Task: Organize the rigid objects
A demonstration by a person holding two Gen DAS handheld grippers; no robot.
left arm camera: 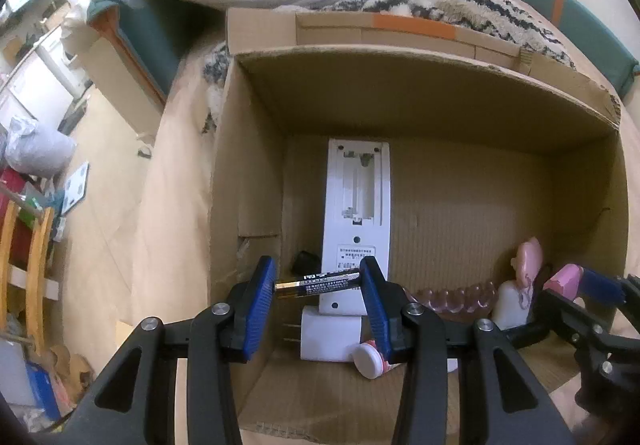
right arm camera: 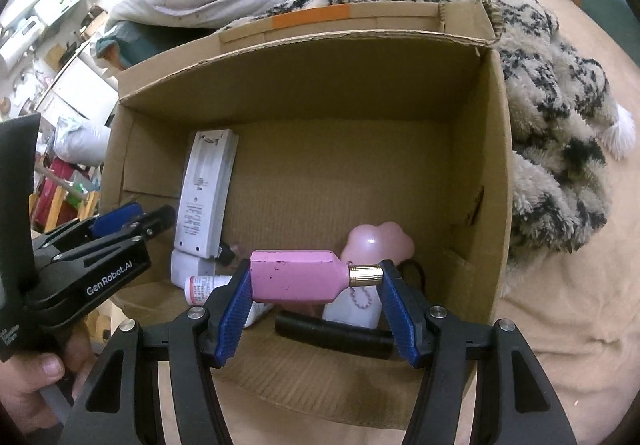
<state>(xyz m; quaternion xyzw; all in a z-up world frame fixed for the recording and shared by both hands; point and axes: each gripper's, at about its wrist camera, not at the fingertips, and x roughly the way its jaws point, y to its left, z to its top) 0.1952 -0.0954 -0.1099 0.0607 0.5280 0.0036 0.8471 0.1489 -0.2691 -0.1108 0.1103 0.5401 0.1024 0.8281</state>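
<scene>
While both tools hang over the cardboard box (left arm camera: 256,165), we find the sorting part done. At left, our left gripper (left arm camera: 318,285) clamps a battery (left arm camera: 320,282) end to end above the white remote (left arm camera: 357,213) and the plug adapter (left arm camera: 330,339) already lying inside. At right, our right gripper (right arm camera: 314,279) pinches a pink bottle (right arm camera: 298,277) lengthwise above the pink paw-shaped item (right arm camera: 378,245) and a black tube (right arm camera: 334,335). Both held pieces remain unreleased; we judge only their placement is left
</scene>
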